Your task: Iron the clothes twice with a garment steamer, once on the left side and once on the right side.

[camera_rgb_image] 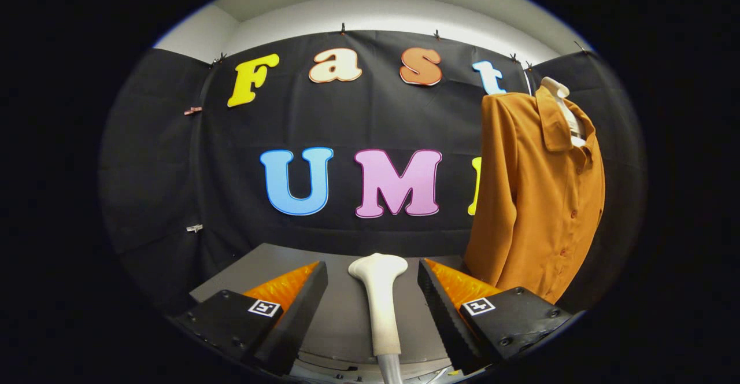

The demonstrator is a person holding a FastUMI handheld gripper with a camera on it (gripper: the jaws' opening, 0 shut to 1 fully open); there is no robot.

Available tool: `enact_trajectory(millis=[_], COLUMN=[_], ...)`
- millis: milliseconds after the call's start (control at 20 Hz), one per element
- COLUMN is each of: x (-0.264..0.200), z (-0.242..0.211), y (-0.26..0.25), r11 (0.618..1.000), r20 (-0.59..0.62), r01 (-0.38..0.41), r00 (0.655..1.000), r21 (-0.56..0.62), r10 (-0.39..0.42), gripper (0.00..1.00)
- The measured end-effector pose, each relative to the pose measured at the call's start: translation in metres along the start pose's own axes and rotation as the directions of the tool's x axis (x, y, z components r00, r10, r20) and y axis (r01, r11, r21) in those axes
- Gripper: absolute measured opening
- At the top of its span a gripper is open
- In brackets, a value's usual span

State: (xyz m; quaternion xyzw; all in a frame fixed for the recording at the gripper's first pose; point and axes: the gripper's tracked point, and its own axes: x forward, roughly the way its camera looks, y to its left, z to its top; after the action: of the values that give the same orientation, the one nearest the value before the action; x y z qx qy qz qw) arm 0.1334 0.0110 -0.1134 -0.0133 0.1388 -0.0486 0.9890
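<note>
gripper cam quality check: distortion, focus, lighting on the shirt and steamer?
Gripper view: strong fisheye bowing, so the table edge and the wall curve. Focus is sharp on the orange shirt and the white steamer, which lies between the open jaws of the gripper, apart from both. Lighting is even and soft, with no glare; the shirt shows only mild fold shading, and the scene darkens toward the rim.

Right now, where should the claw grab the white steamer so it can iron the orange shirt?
Best bet is the slim handle of the steamer, below its wider head. It stands upright between the open fingers of the claw, which touch nothing, so closing from both sides should pinch it. The narrow stem fits the fingers better than the flared top. The shirt hangs beyond, to the right.
</note>
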Motion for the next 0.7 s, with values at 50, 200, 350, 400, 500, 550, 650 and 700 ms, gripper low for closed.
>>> enact_trajectory(millis=[50,200,350,400,500,550,650,700], x=[0.01,0.036,0.057,0.063,0.074,0.078,0.087,0.089], z=[-0.006,-0.031,-0.057,-0.062,-0.068,-0.071,-0.082,-0.089], y=[-0.002,-0.001,-0.002,-0.002,-0.003,-0.005,-0.008,-0.007], r11=[1.0,1.0,1.0,1.0,1.0,1.0,1.0,1.0], r20=[-0.024,-0.119,-0.212,-0.229,-0.26,-0.272,-0.314,-0.335], r01=[0.0,-0.019,-0.024,-0.024,-0.017,-0.008,-0.002,-0.004], r00=[1.0,0.993,0.977,0.973,0.965,0.962,0.949,0.942], r21=[0.001,0.014,0.001,0.001,0.003,0.002,0.013,0.019], r10=[0.001,0.021,0.024,0.023,0.018,0.009,0.006,0.01], gripper=[0.98,0.98,0.99,0.98,0.98,0.98,0.98,0.98])
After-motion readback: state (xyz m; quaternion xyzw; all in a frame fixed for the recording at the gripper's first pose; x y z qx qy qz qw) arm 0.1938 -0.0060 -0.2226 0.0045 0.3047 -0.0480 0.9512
